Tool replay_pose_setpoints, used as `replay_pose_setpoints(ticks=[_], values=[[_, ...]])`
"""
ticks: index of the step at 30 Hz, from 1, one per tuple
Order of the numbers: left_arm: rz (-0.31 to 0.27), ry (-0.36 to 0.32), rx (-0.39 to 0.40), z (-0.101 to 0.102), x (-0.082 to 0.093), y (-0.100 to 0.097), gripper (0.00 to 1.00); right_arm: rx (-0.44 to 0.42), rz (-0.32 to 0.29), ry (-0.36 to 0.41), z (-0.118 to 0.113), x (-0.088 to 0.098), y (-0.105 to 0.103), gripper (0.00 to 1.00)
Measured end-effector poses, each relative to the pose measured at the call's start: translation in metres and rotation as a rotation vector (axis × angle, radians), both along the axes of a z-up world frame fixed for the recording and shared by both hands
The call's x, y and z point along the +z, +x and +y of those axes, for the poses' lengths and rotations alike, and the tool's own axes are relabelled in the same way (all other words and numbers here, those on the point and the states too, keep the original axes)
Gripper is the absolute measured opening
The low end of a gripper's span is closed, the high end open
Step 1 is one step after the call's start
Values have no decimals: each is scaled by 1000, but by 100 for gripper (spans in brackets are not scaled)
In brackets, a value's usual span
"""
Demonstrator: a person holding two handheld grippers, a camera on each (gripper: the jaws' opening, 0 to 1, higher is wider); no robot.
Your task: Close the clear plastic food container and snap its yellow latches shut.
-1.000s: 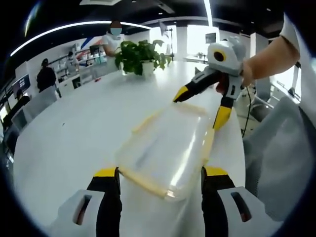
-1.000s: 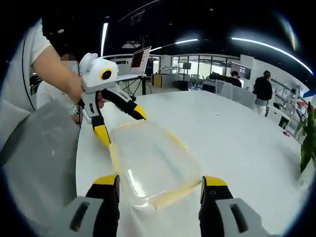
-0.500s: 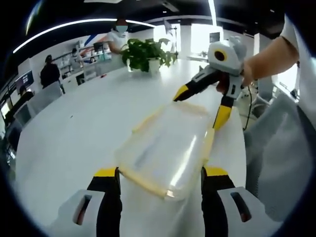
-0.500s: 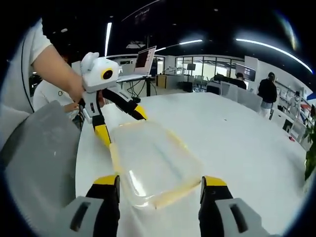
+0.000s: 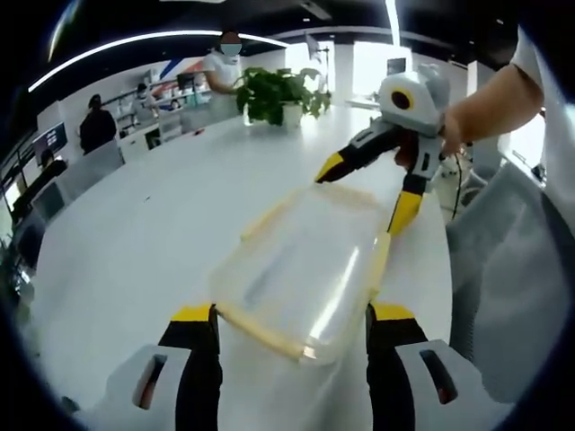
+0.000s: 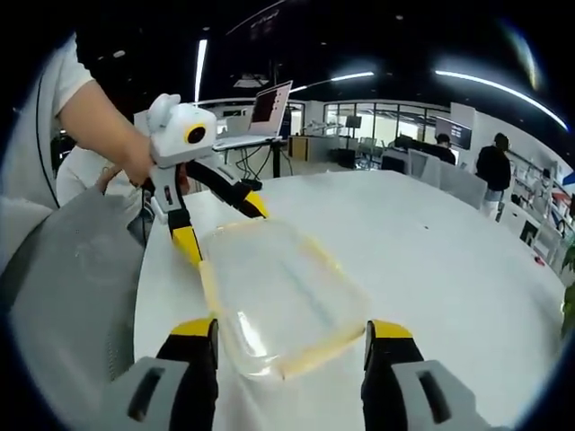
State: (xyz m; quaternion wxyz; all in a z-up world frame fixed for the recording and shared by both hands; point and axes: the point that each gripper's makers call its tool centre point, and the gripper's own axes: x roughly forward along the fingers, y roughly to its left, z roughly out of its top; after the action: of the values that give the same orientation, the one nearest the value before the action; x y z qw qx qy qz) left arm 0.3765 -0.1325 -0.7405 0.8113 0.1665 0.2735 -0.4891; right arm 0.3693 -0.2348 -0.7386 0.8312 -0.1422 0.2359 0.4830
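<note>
- Clear plastic food container (image 5: 301, 269) lies flat on the white table (image 5: 135, 233), lid down on it, with yellow latches (image 5: 260, 329) along its edges; whether they are snapped cannot be told.
- Left gripper view, from left of the container: a person in dark clothes (image 5: 96, 133) stands well beyond the table's far edge; a potted plant (image 5: 280, 92) sits on the table far behind the container.
- Left gripper (image 5: 292, 314) has its jaws released and spread wide, one yellow-tipped jaw at each side of the container's near end; contact with the corners cannot be confirmed.
- Right gripper (image 5: 364, 184) shows at the container's far end, held in a hand (image 5: 452, 133), jaws parted and straddling the far corner.
- Right gripper view: the left gripper (image 6: 216, 220) stands at the container's (image 6: 280, 301) far end, jaws apart; a laptop (image 6: 260, 112) sits behind it.
- Right gripper (image 6: 292, 328) is likewise released, jaws flanking the container's near end.
- Person (image 6: 493, 171) stands far right of the container, beyond the table (image 6: 431, 242).
</note>
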Motion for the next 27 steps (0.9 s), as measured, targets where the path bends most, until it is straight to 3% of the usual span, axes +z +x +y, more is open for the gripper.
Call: replay_pose_setpoints(ticks=[12,27], values=[[0,-1,9,27,0,14,64,15,3,-5,27,0,16,63],[-4,-5,18,29,-1,52,64,8,7,-6,28,0,51,61]])
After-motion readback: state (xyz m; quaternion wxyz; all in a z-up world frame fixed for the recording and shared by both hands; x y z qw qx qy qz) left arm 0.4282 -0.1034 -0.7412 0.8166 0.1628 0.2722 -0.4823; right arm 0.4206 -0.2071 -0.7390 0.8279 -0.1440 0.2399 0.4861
